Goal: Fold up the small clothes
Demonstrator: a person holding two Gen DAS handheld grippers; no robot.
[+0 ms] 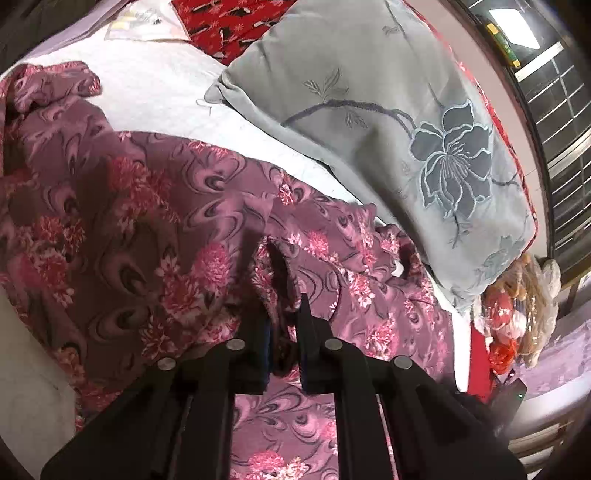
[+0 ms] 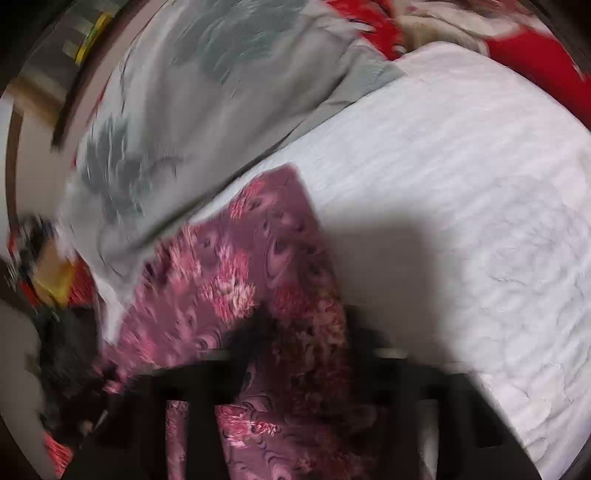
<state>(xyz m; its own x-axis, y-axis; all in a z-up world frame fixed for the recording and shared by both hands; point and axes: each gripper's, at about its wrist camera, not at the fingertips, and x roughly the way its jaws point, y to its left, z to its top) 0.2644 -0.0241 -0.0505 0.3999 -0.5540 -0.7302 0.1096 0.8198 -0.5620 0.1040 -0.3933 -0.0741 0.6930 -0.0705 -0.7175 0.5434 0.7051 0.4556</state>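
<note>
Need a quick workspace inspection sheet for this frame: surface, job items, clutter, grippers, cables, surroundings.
Surface: white quilted bedcover, bare over most of the right wrist view.
Job's things: purple floral garment, spread and rumpled across the bed; one strip of it runs up to the right gripper in the blurred right wrist view.
Clutter: grey pillow with embroidered flower beside the garment; red patterned fabric behind it; plastic-wrapped red items off the bed edge.
Grippers: left gripper shut on a raised fold of the garment; right gripper shut on the garment strip, view motion-blurred.
Cables: nothing seen.
Surroundings: barred window past the pillow.
</note>
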